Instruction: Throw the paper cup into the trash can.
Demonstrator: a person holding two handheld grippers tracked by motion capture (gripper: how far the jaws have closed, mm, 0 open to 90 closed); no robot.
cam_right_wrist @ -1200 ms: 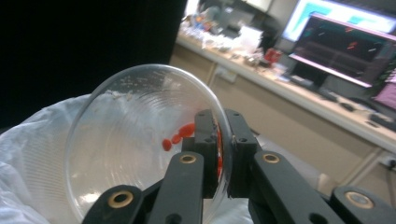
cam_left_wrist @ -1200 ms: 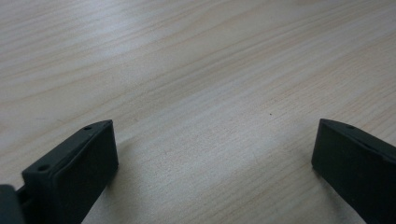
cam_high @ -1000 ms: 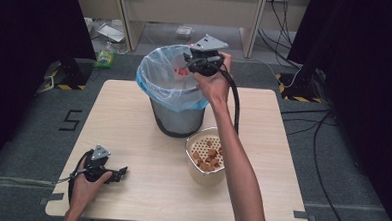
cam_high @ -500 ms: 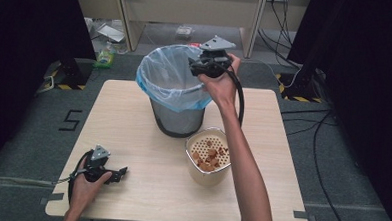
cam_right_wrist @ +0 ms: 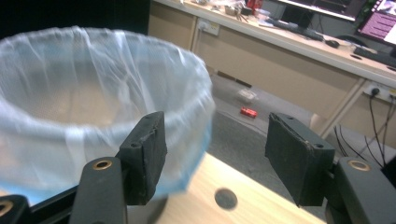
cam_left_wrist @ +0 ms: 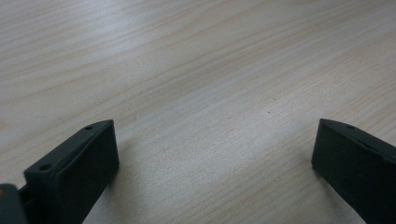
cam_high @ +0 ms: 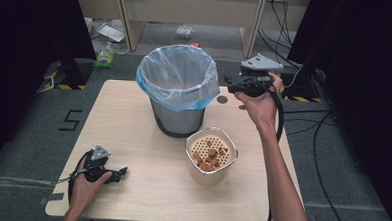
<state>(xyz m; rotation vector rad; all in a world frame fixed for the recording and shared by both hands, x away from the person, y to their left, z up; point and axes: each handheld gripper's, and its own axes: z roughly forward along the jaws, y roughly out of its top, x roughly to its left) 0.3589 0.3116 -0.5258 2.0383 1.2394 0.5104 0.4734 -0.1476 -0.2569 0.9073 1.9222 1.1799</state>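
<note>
A grey bin lined with a pale blue bag (cam_high: 177, 89) stands at the back middle of the wooden table (cam_high: 133, 118). In front of it to the right is a cream tub (cam_high: 211, 158) whose perforated insert holds several brown pieces. My right gripper (cam_high: 228, 83) hovers just right of the bin's rim and points at it. Its jaws have just been opening and now stand open with nothing between them (cam_right_wrist: 215, 158), the bin's bag (cam_right_wrist: 93, 93) close ahead. My left gripper (cam_high: 121, 173) rests on the table's near left, open over bare wood (cam_left_wrist: 215, 154).
A round hole (cam_high: 222, 99) is in the tabletop below the right gripper. Beyond the table's far edge, the floor holds cables, litter and a wooden bench. Dark curtains flank both sides.
The right hand has carried its gripper from above the bin's rim to the right, off the bin's side. The left hand has kept still.
</note>
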